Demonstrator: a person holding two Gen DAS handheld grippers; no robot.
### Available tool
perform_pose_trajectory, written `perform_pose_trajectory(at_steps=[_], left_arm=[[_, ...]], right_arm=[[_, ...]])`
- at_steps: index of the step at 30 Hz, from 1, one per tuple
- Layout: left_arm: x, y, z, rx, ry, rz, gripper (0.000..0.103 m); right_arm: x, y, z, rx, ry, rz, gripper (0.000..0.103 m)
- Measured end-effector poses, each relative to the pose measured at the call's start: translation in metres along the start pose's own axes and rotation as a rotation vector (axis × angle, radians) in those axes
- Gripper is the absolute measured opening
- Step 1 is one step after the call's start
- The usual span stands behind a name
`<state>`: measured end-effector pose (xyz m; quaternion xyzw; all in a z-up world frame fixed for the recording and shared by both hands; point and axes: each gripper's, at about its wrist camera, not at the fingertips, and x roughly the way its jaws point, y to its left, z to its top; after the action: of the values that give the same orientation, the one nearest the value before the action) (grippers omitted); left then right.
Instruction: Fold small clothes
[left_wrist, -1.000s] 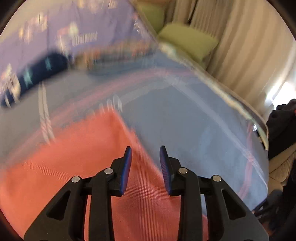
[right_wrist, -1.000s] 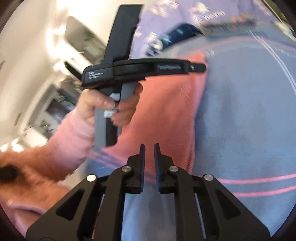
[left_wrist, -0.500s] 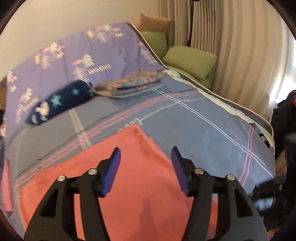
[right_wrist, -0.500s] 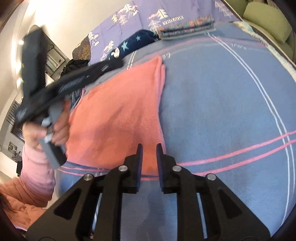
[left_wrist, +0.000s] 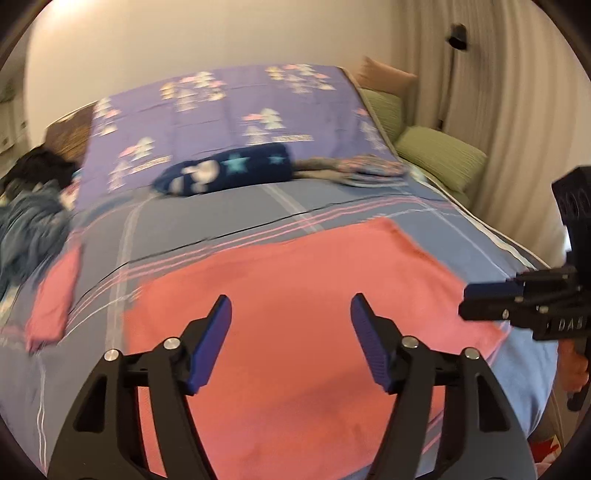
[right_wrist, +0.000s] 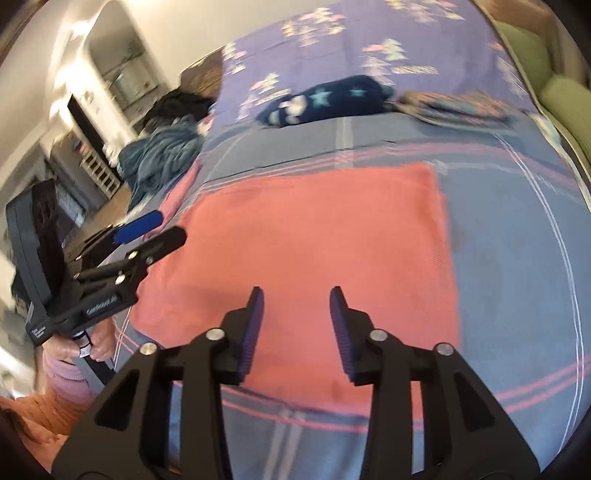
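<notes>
Both claws, left (left_wrist: 291, 339) and right (right_wrist: 296, 332), hover spread over the soft, limp coral cloth (right_wrist: 314, 258), centre frame; pinch its corners.

Left black two-finger gripper with blue ribbed pads (left_wrist: 291, 341) was held with jaws spread wide, nothing between the pads. Right black two-finger gripper with blue ribbed pads (right_wrist: 296, 334) also had jaws apart, a narrower gap, nothing gripped. In the right wrist view the left gripper appeared at far left, its handle clasped by the person's left hand (right_wrist: 79, 345), wrist in a pink knit sleeve.
</notes>
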<state>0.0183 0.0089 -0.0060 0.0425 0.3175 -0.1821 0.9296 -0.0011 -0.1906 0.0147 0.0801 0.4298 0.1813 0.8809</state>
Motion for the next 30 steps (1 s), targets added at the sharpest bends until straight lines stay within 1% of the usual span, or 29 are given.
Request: perform_pose_trajectory(at_steps=[2, 3, 5, 6, 8, 9, 10, 11, 12, 13, 15, 19, 21, 23, 24, 25, 26, 27, 28, 30], left_arm=[[-0.013, 0.026, -0.015, -0.047, -0.01, 0.023, 0.069], [-0.022, 0.043, -0.026, -0.084, -0.014, 0.043, 0.069], [-0.036, 0.07, -0.046, -0.148, -0.019, 0.061, 0.069], [-0.044, 0.086, -0.06, -0.192, -0.02, 0.056, 0.069], [-0.057, 0.112, -0.089, -0.271, -0.02, 0.022, 0.069], [-0.062, 0.122, -0.101, -0.299, -0.015, 0.01, 0.067], [-0.064, 0.129, -0.111, -0.322, -0.006, -0.002, 0.049], [-0.066, 0.136, -0.12, -0.349, 0.006, -0.028, 0.026], [-0.067, 0.142, -0.127, -0.376, 0.015, -0.059, 0.02], [-0.067, 0.145, -0.132, -0.397, 0.017, -0.083, 0.018], [-0.071, 0.144, -0.14, -0.396, -0.001, -0.109, 0.017], [-0.075, 0.127, -0.142, -0.311, -0.027, -0.16, 0.017], [-0.072, 0.122, -0.14, -0.27, -0.018, -0.172, 0.017], [-0.066, 0.121, -0.14, -0.252, -0.005, -0.208, 0.018], [-0.059, 0.122, -0.139, -0.25, 0.013, -0.24, 0.018], [-0.054, 0.123, -0.139, -0.255, 0.031, -0.253, 0.025], [-0.048, 0.125, -0.14, -0.264, 0.05, -0.249, 0.033], [-0.044, 0.126, -0.141, -0.273, 0.07, -0.235, 0.036], [-0.042, 0.127, -0.143, -0.28, 0.077, -0.239, 0.037], [-0.043, 0.13, -0.144, -0.301, 0.07, -0.264, 0.041]], right_arm=[[0.017, 0.027, 0.009, -0.068, 0.023, 0.0, 0.048], [0.025, 0.039, 0.013, -0.098, 0.034, 0.002, 0.051], [0.042, 0.064, 0.02, -0.148, 0.057, 0.001, 0.056], [0.049, 0.074, 0.023, -0.165, 0.068, 0.003, 0.058], [0.068, 0.097, 0.03, -0.208, 0.096, 0.012, 0.061], [0.075, 0.105, 0.032, -0.224, 0.104, 0.012, 0.063], [0.084, 0.116, 0.035, -0.251, 0.116, 0.007, 0.064], [0.09, 0.124, 0.036, -0.27, 0.122, 0.001, 0.065], [0.098, 0.134, 0.039, -0.298, 0.13, -0.007, 0.066], [0.106, 0.143, 0.042, -0.319, 0.141, -0.011, 0.066], [0.118, 0.157, 0.045, -0.352, 0.163, -0.016, 0.066], [0.137, 0.185, 0.053, -0.44, 0.18, -0.046, 0.069], [0.144, 0.194, 0.057, -0.462, 0.182, -0.057, 0.071], [0.149, 0.2, 0.059, -0.469, 0.189, -0.053, 0.071], [0.153, 0.202, 0.06, -0.475, 0.191, -0.054, 0.072], [0.155, 0.204, 0.061, -0.48, 0.193, -0.059, 0.072], [0.157, 0.205, 0.061, -0.484, 0.194, -0.064, 0.072], [0.158, 0.206, 0.061, -0.485, 0.196, -0.067, 0.072], [0.159, 0.205, 0.062, -0.483, 0.199, -0.065, 0.072], [0.161, 0.203, 0.062, -0.473, 0.206, -0.057, 0.072]])
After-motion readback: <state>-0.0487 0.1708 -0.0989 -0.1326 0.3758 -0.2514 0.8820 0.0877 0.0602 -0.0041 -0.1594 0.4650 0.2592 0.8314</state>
